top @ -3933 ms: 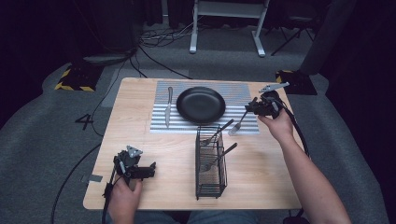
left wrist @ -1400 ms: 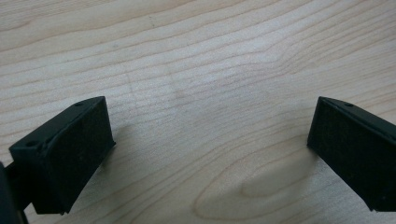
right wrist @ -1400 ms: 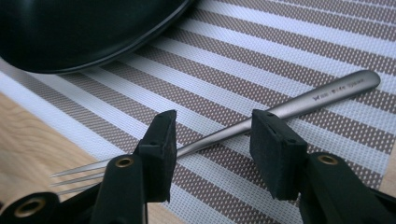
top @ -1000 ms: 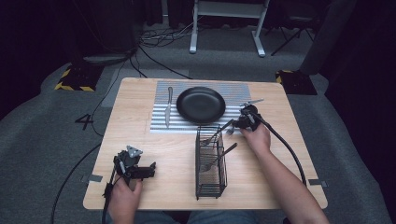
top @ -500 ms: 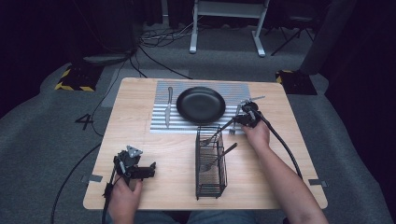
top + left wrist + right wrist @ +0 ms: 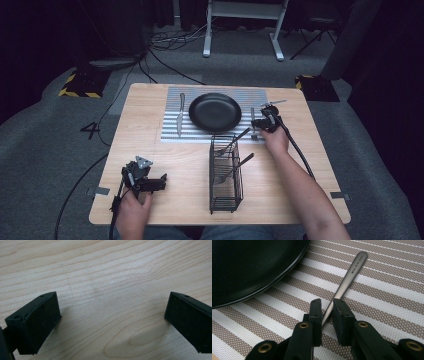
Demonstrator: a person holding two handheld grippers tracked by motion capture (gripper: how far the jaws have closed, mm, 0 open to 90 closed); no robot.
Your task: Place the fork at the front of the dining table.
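Observation:
A silver fork [image 6: 348, 277] lies on the striped placemat [image 6: 387, 305] just right of the black plate [image 6: 249, 265]. My right gripper [image 6: 327, 306] has its jaws around the fork's handle; they have just been closing and now press on it from both sides. In the high view the right gripper [image 6: 259, 122] sits at the mat's right edge over the fork [image 6: 252, 116]. My left gripper [image 6: 161, 181] rests at the table's front left, wide open. Bare wood lies between the left gripper's [image 6: 112, 320] pads.
A knife [image 6: 180, 115] lies on the placemat [image 6: 200, 95] left of the plate [image 6: 215, 112]. A black wire caddy [image 6: 226, 195] stands in front of the plate, with two utensils [image 6: 235, 142] leaning out of it toward my right hand.
The right hand came in from the table's right edge to the fork, shifted slightly, and its jaws narrowed around the handle. The left gripper stayed put.

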